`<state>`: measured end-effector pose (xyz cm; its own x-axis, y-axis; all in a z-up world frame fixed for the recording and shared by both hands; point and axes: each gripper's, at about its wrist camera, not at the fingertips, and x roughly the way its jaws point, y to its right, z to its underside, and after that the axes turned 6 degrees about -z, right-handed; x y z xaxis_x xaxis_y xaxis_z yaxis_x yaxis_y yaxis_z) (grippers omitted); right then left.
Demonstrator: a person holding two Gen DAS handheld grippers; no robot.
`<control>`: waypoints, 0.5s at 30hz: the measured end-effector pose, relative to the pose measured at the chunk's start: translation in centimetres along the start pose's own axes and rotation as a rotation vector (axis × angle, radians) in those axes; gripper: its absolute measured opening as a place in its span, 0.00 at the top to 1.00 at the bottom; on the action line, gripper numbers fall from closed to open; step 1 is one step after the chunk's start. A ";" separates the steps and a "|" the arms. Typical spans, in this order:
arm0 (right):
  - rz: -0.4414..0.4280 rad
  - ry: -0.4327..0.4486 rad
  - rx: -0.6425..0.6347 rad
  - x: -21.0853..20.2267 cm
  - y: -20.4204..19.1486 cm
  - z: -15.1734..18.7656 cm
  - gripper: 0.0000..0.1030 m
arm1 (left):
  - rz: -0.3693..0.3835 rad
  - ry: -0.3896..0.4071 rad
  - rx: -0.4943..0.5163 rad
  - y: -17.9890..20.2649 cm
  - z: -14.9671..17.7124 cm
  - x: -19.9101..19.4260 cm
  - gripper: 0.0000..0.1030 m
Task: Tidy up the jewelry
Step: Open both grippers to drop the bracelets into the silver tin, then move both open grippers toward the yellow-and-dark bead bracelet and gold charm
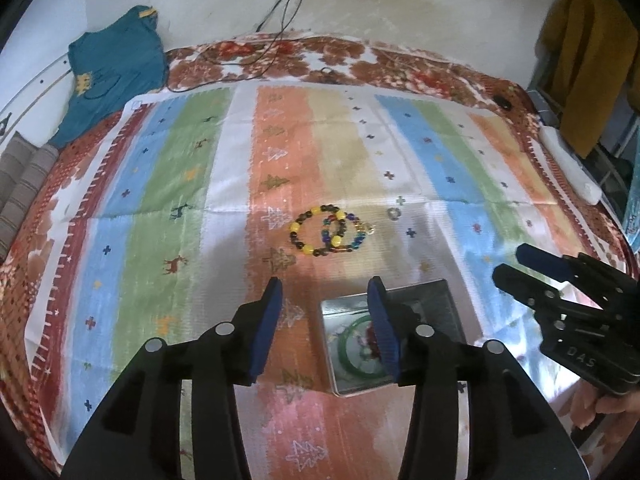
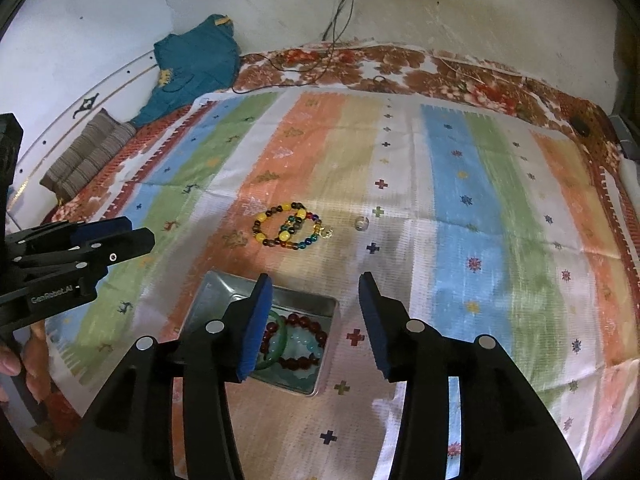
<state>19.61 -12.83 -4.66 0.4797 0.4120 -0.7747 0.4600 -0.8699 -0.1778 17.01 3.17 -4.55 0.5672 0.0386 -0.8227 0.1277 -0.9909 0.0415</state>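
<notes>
Striped cloth (image 2: 448,184), both hand-held grippers agape, empty

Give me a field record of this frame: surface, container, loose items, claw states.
surface: striped cloth over a floral bedspread
container: open metal tin, holding a green bangle and a dark red bead bracelet
loose items: two overlapping bead bracelets; small ring apart, to their right
left claw: open, empty
right claw: open, empty
</notes>
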 end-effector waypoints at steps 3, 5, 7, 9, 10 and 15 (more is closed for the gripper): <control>0.007 -0.003 0.007 0.3 0.4 -0.3 0.51 | -0.015 -0.006 -0.011 -0.2 -0.4 0.7 0.52; 0.013 -0.005 0.012 0.5 0.7 -0.6 0.47 | -0.024 -0.009 -0.020 -0.4 -0.7 1.2 0.49; 0.017 -0.007 0.015 0.8 1.0 -0.8 0.46 | -0.030 -0.013 -0.024 -0.4 -1.0 1.7 0.47; 0.021 -0.011 0.018 1.1 1.2 -1.1 0.44 | -0.036 -0.020 -0.021 -0.3 -1.3 2.3 0.47; 0.022 -0.012 0.019 1.3 1.3 -1.2 0.43 | -0.042 -0.024 -0.017 -0.2 -1.4 2.7 0.46; 0.035 -0.020 0.017 2.1 1.8 -1.7 0.36 | -0.071 -0.049 -0.005 -0.5 -1.9 4.4 0.45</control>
<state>22.74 -13.04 -5.57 0.4804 0.3760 -0.7923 0.4302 -0.8883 -0.1608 20.99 4.08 -7.11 0.5162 0.1023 -0.8503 0.1704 -0.9853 -0.0151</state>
